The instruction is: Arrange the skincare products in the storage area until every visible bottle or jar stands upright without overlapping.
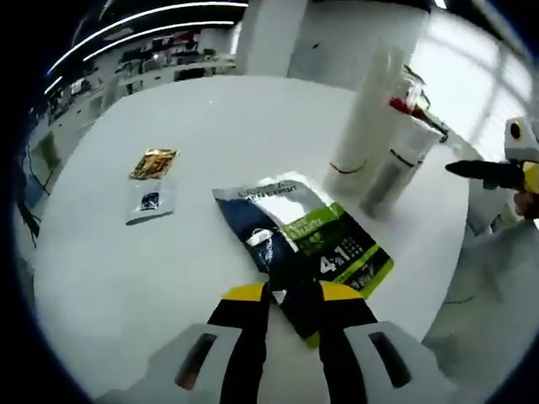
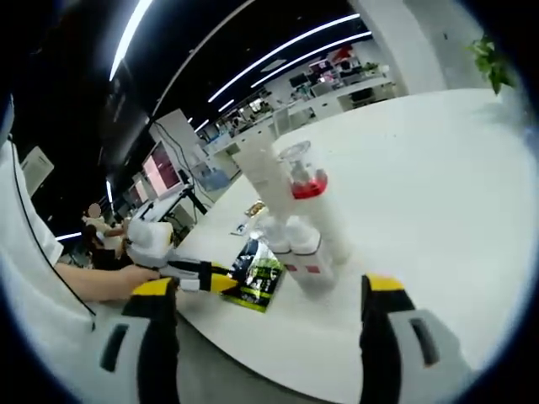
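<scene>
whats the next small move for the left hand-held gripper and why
Probably lift the green and navy pouch a little and carry it clear. The left hand-held gripper appears shut on its near edge, and the pouch lies flat on the white table, close to the upright white bottles. The right hand-held gripper is open, facing those bottles.

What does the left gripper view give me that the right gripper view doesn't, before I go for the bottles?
Left gripper view: the left gripper shut on the near edge of the green and dark sachet, plus two small packets, one gold and one white, lying flat further out on the white table.

Right gripper view: the right gripper open, short of the bottles, and a person's hand behind the left gripper.

Both: the sachet, the cluster of white bottles upright close together, the one with the red band, and the table.
</scene>
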Demonstrator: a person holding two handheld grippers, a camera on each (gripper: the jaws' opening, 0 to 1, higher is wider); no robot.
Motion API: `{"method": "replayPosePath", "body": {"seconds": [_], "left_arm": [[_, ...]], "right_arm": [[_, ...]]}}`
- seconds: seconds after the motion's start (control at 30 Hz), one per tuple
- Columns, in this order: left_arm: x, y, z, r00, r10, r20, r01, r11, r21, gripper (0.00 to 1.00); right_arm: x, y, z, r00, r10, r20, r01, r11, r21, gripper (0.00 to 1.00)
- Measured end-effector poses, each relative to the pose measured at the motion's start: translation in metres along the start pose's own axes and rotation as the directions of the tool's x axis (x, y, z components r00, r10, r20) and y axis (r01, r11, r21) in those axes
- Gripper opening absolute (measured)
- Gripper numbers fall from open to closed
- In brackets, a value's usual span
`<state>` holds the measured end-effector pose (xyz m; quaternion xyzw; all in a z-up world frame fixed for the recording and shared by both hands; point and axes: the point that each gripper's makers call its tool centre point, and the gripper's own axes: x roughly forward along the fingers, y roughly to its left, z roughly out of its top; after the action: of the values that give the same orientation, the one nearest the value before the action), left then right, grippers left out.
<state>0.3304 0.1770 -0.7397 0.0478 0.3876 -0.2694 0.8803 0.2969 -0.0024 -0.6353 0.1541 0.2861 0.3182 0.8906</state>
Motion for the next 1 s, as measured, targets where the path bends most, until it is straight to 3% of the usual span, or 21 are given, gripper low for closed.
{"method": "replayPosePath", "body": {"seconds": [0.13, 0.3, 0.37, 0.57, 0.77, 1.0], "left_arm": [[-0.003, 0.003, 0.012, 1.000, 0.017, 0.017, -0.020, 0.985, 0.174, 0.25], [0.003, -0.011, 0.025, 0.998, -0.053, 0.028, 0.040, 0.937, 0.347, 0.35], [0.007, -0.017, 0.025, 0.996, -0.090, 0.012, 0.079, 0.929, 0.362, 0.39], [0.018, -0.018, 0.020, 0.993, -0.112, -0.039, 0.119, 0.923, 0.367, 0.44], [0.024, -0.013, 0.015, 0.989, -0.126, -0.075, 0.144, 0.933, 0.330, 0.49], [0.025, -0.015, 0.015, 0.984, -0.156, -0.090, 0.177, 0.929, 0.326, 0.51]], "right_arm": [[-0.001, -0.001, 0.000, 1.000, -0.002, 0.002, 0.002, 1.000, -0.001, 0.91], [-0.002, -0.002, 0.000, 1.000, -0.005, 0.004, 0.005, 1.000, -0.001, 0.91], [-0.003, -0.002, 0.000, 1.000, -0.008, 0.005, 0.008, 1.000, -0.004, 0.91], [-0.005, -0.005, -0.001, 1.000, -0.021, 0.005, 0.021, 1.000, -0.014, 0.93], [-0.006, -0.008, -0.002, 0.999, -0.033, -0.002, 0.033, 0.999, -0.028, 0.94], [-0.006, -0.010, -0.005, 0.999, -0.036, -0.015, 0.035, 0.999, -0.031, 0.94]]}}
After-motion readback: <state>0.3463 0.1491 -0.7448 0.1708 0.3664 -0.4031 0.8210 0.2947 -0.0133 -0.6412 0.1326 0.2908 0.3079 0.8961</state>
